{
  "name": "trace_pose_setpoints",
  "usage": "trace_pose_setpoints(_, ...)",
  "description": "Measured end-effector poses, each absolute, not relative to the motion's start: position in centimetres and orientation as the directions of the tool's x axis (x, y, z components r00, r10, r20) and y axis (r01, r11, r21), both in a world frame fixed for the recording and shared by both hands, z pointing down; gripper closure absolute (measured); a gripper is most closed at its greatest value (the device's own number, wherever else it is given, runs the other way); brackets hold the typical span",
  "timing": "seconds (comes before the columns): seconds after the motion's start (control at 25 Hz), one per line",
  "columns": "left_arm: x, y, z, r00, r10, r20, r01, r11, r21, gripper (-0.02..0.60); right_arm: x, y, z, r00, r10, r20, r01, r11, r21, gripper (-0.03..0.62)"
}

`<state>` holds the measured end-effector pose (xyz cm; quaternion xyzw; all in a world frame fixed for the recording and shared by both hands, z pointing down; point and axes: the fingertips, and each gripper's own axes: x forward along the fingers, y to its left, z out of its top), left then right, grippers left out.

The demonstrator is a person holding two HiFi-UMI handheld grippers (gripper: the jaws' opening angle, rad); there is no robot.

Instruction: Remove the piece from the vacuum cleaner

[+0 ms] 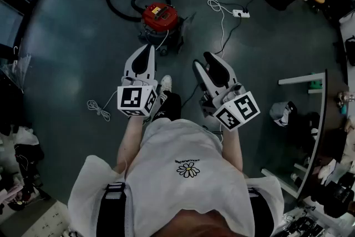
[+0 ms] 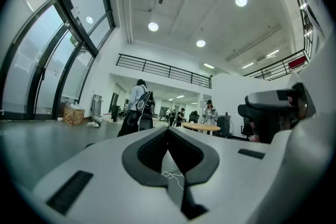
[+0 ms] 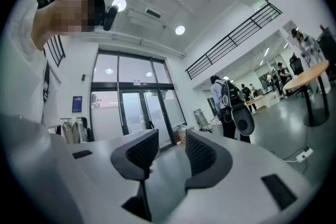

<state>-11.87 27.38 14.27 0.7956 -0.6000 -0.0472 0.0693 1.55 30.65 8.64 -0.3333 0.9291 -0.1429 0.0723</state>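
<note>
Person's white T-shirt (image 1: 186,147) fills foreground. Left gripper (image 1: 148,50) jaws closed together, empty; right gripper (image 1: 206,61) jaws partly apart, empty. Red vacuum cleaner (image 1: 160,17) on floor (image 1: 66,64) ahead, clear of both

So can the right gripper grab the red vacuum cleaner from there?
Probably not yet: the right gripper, open and empty, is short of the vacuum cleaner on the floor, though nothing blocks the way.

Held side by side ahead of the torso on bare forearms (image 1: 129,133) and pointing forward, the left white plastic hand-held gripper (image 1: 148,48) has its black-padded jaws closed tip to tip on nothing, while the right white plastic hand-held gripper (image 1: 206,59) has its jaws parted and empty.
</note>
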Motion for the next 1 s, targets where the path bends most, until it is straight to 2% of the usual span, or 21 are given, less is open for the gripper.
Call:
trace_pose_setpoints(0.16,-16.3,19.7,15.3,0.238,-0.971,0.017,-0.949,-0.229,0.217,0.575,-3.2,24.3,7.7,-0.889,-0.447,-0.096,-0.365,0.821,-0.439,0.448)
trace_pose_setpoints(0.28,-19.6,14.3,15.7,0.201,-0.979,0.031,-0.954,-0.188,0.231,0.575,-4.4,18.6,6.5,-0.879,-0.435,-0.194,-0.256,0.775,-0.577,0.448)
trace_pose_setpoints(0.48,-21.7,6.5,16.3,0.242,-0.969,0.049,-0.954,-0.228,0.194,0.575,-4.4,10.3,6.6,-0.822,-0.524,-0.224,-0.293,0.727,-0.621,0.444)
trace_pose_setpoints(0.64,-20.4,0.2,18.1,0.315,-0.941,0.122,-0.949,-0.31,0.063,0.575,-2.9,5.4,8.1,-0.772,-0.606,-0.19,-0.361,0.665,-0.654,0.296)
trace_pose_setpoints(0.8,-18.5,-6.0,22.5,0.372,-0.892,0.256,-0.912,-0.403,-0.077,0.575,-0.3,0.5,11.2,-0.73,-0.671,-0.127,-0.4,0.571,-0.717,0.295)
trace_pose_setpoints(0.88,-17.9,-8.6,25.0,0.375,-0.871,0.317,-0.909,-0.413,-0.059,0.574,0.8,-1.8,13.3,-0.723,-0.684,-0.103,-0.389,0.525,-0.757,0.296)
trace_pose_setpoints(1.0,-16.6,-11.6,31.7,0.377,-0.791,0.482,-0.904,-0.428,0.005,0.563,2.4,-5.1,18.0,-0.724,-0.689,-0.034,-0.389,0.448,-0.805,0.296)
